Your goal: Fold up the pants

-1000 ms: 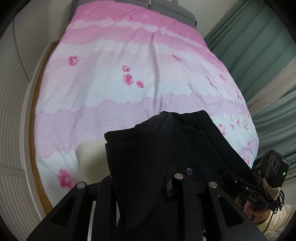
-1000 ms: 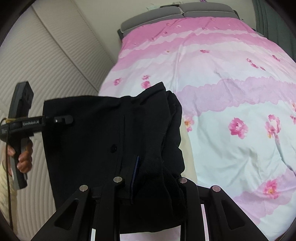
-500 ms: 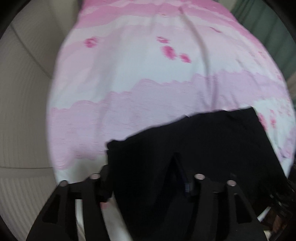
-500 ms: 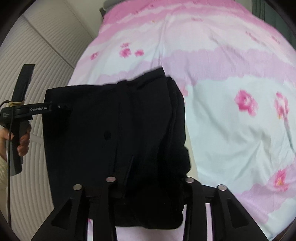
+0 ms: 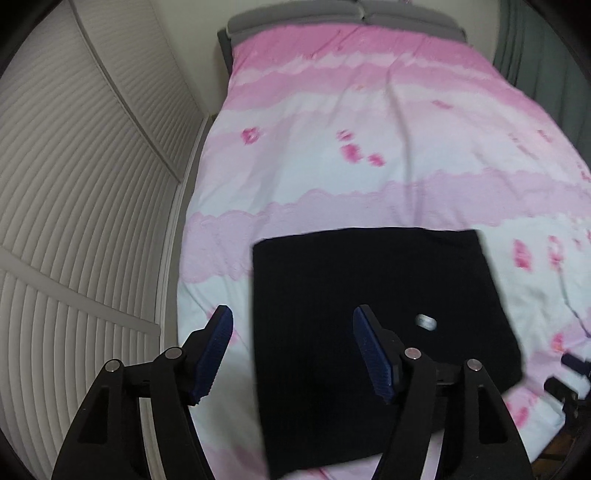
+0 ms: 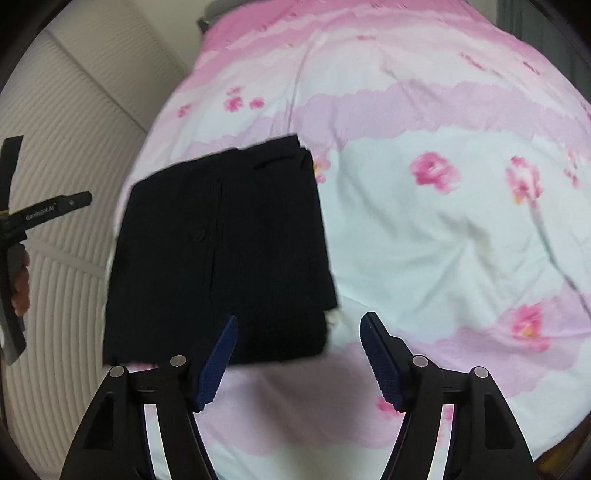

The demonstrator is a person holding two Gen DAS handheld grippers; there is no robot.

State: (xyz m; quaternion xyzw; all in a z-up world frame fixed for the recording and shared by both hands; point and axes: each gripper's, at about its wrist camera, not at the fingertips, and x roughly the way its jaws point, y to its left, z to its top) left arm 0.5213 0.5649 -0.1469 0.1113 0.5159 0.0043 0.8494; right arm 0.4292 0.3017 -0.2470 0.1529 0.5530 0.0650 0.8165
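Room: your bed [image 5: 369,177] fills both views, with a ribbed white sliding door [image 5: 74,192] along its left side, a grey headboard [image 5: 332,11] at the far end and green curtains [image 5: 535,55] on the right
Surface: pink and white floral duvet cover [image 6: 424,240], lightly creased
Pants: your black pants [image 5: 369,314] lie folded into a squarish stack on the near part of the duvet; in the right wrist view [image 6: 221,258] a button and a seam show on top
Left gripper: your left gripper [image 5: 291,347] points down over the stack's left edge, jaws opening, no pad pressing the cloth
Right gripper: your right gripper [image 6: 299,354] hangs over the stack's near right corner, jaws opening, gripping nothing
Hand: your left hand [image 6: 20,280] grips the left tool's handle at the frame's left edge
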